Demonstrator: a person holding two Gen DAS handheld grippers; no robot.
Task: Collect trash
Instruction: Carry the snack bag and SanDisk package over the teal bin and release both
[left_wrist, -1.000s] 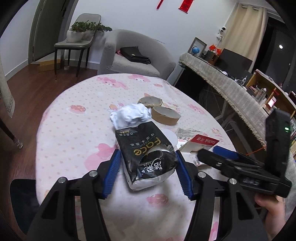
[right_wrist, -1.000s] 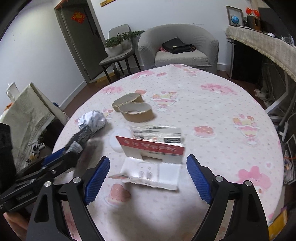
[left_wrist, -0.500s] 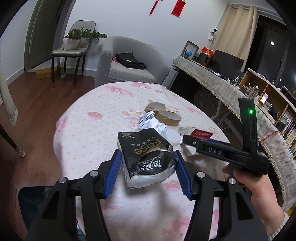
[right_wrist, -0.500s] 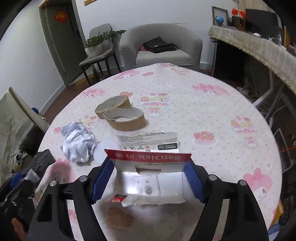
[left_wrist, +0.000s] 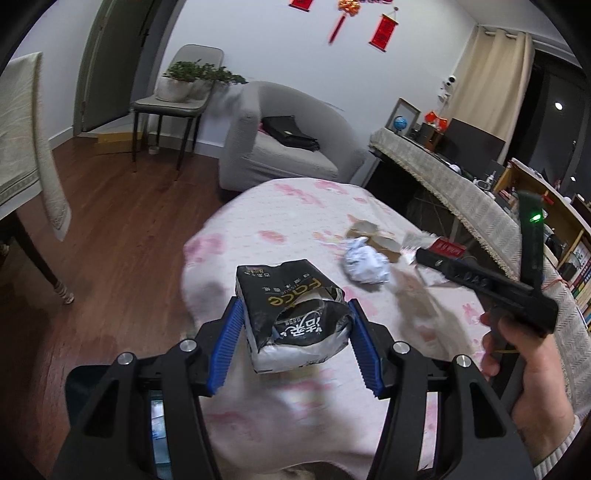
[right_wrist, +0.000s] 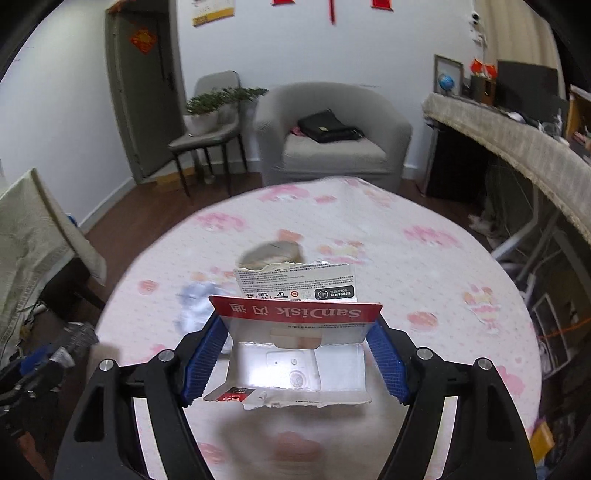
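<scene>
A: So, what does the left gripper hold?

B: A torn black tissue pack, clamped between its blue fingers and lifted above the near left edge of the bench.

A: And the right gripper?

B: Its fingers are closed on a torn card pack, red strip on top, raised over the near side of the bench. The person's right hand shows in the left view, gripping the handle.

A: What lies on the bench?

B: A crumpled white wad sits right of centre. Just beyond it, toward the far right, lie brown cardboard rings. From the right camera the rings are blurred, half hidden behind the card pack.

A: Beyond the bench?

B: A grey armchair with a black bag on its seat.
</scene>
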